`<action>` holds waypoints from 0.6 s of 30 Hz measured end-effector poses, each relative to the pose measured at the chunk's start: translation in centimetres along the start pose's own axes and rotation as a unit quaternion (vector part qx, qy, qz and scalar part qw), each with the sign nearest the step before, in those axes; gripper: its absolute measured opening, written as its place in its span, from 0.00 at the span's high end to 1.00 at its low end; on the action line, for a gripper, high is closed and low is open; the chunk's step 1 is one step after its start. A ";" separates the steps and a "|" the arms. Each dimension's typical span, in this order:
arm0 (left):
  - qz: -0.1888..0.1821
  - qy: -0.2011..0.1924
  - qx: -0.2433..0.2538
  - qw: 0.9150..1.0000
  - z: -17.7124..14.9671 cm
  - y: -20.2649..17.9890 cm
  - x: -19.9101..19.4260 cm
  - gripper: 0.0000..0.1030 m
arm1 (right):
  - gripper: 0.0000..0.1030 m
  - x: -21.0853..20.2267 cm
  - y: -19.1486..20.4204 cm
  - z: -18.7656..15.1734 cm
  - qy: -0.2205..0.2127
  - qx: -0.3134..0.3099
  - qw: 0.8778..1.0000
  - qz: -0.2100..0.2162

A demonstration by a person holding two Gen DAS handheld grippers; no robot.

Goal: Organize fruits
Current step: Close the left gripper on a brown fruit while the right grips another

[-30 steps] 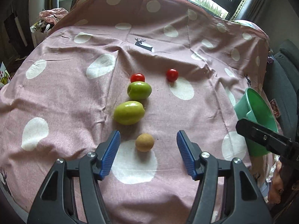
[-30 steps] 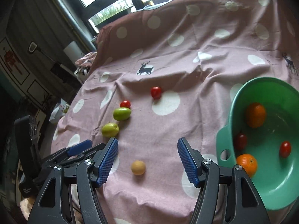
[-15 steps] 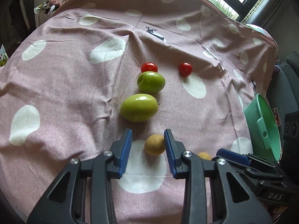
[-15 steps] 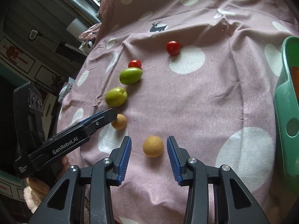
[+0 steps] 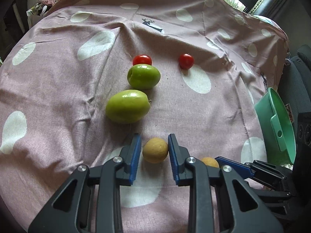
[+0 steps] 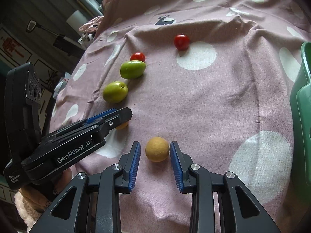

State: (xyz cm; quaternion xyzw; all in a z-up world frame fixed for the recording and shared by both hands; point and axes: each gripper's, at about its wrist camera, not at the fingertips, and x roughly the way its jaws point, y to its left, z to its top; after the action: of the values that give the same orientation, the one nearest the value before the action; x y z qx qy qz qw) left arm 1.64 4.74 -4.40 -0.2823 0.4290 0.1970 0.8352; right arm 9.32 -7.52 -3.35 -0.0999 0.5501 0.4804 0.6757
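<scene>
On a pink cloth [image 5: 58, 73] printed with white dots and small deer lie six loose fruits: two red cherry tomatoes, two green plums and two small tan round fruits. One tomato [image 5: 142, 59] touches the far side of the far green plum [image 5: 143, 76], and the other tomato [image 5: 186, 61] sits apart to the right at the edge of a white dot. Nearer lies the second green plum [image 5: 127, 106]. Nearest of all are the tan fruits, side by side. The left gripper [image 5: 154, 150] has just been closing around the left tan fruit [image 5: 155, 150]; its right blue pad meets the skin while a thin gap shows at the left pad, so the grasp is not yet firm. The right gripper [image 6: 157, 152] has likewise been closing around the right tan fruit [image 6: 157, 152], its right pad touching and its left pad just short. Seen from the right wrist, the left gripper's black body hides most of its fruit. One green plastic bowl [image 5: 279, 128] stands at the cloth's right edge, tilted in view, its inside hidden. Beyond the far left corner sits a crumpled heap of bags [image 5: 48, 0].
</scene>
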 end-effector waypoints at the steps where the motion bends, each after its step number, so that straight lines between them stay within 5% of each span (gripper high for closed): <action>1: 0.003 -0.002 0.003 1.000 0.0 -0.1 0.0 0.73 | 0.67 0.0 0.1 0.0 0.000 -0.002 1.000 -0.004; 18: 0.016 -0.014 0.008 1.000 -0.7 -0.5 -0.6 0.76 | 0.73 0.3 0.6 -0.1 -0.006 -0.017 1.000 -0.021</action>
State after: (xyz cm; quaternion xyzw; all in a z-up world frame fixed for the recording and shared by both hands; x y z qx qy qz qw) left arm 1.17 3.86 -4.08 -0.2655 0.4230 0.2110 0.8403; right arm 8.79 -7.13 -3.37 -0.1206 0.5357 0.4757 0.6871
